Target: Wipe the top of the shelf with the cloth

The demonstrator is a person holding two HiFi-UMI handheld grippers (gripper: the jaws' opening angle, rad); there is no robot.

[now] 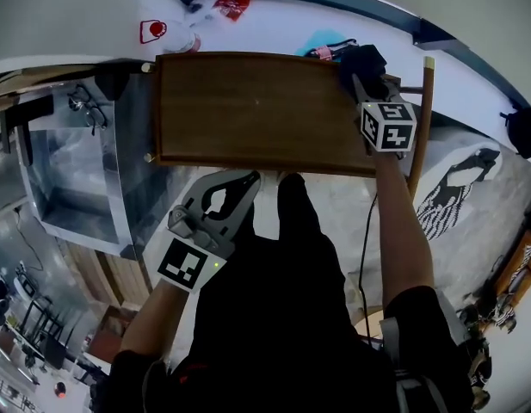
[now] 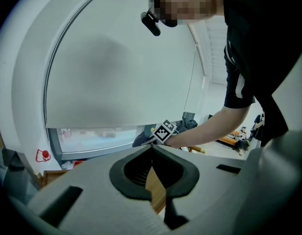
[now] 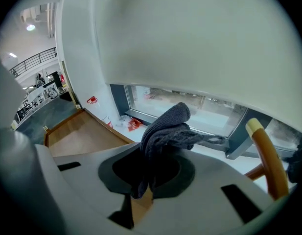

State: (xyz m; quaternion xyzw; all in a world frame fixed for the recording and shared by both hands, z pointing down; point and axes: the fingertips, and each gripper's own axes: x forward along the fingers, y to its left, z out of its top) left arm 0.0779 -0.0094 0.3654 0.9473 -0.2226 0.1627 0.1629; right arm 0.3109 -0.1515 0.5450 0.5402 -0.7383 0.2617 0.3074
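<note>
**Q:** Head view: where is the cloth?
**A:** The cloth [image 1: 361,58] is bunched at the tips of the right gripper [image 1: 358,74], over the far right corner of the shelf top [image 1: 248,110]. This view does not show whether it touches the wood. The left gripper [image 1: 248,181] sits off the shelf's near edge.

**Q:** Left gripper view: state of the jaws?
**A:** Clenched tip to tip, with nothing between them. The right gripper's marker cube [image 2: 164,131] shows well beyond.

**Q:** Right gripper view?
**A:** The jaws are grasping the grey cloth. One fold stands above the tips and a tail hangs down between them. The cloth covers the tips themselves. The shelf top lies at lower left. A wooden pole [image 3: 266,155] is cut off at the right edge.
</note>
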